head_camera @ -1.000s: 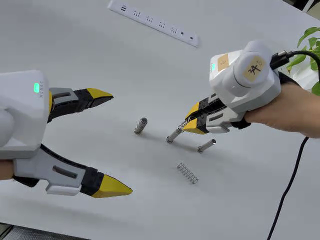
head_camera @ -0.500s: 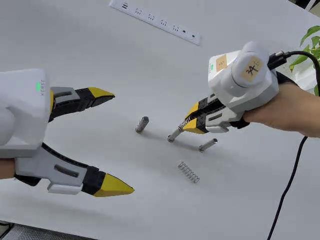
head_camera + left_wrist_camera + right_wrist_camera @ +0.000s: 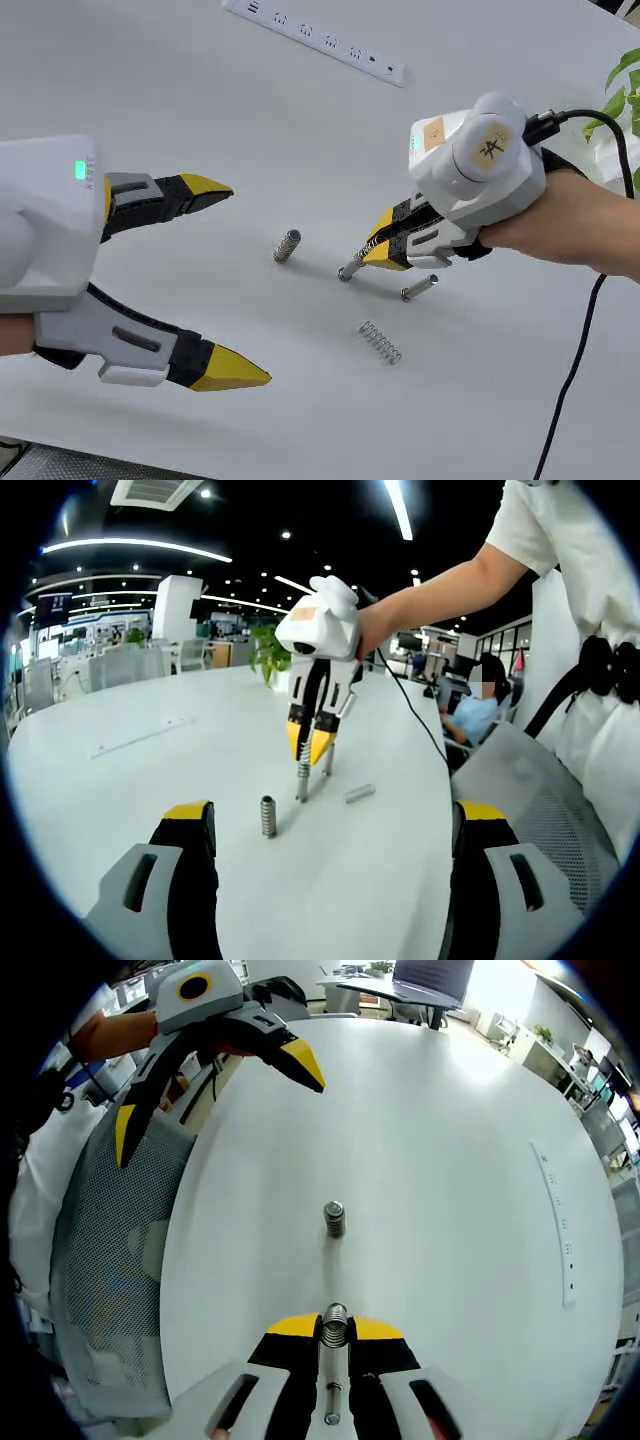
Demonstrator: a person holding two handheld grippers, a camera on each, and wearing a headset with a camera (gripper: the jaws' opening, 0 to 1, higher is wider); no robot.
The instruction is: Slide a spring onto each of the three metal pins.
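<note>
Right now I judge I am on the second of three pins. The white table carries everything. My left claw hovers above its near left side, jaws spread wide and holding nothing. My right claw is clamped on a slanted pin whose lower end touches the table, with a spring pinched between the yellow tips. From these angles I cannot tell how far that spring is seated down the shaft.

A power strip lies well apart at the far edge, and a black cable trails from my right claw.

Just beside the held pin, to its left, is the finished pin, already wearing its coil. On the other side a bare pin lies flat, and the loose spring lies near it, closer to me.

Next, I reckon, the held spring needs pushing fully home and that pin releasing. Then one claw must steady the bare pin while the other threads the loose spring over its end. Both are small and round, so they will likely roll.

As for writing, the round tan sticker on my right claw bears a handwritten mark I cannot read, a second tan label looks blank, and tiny print beside the green light on my left claw is illegible.
</note>
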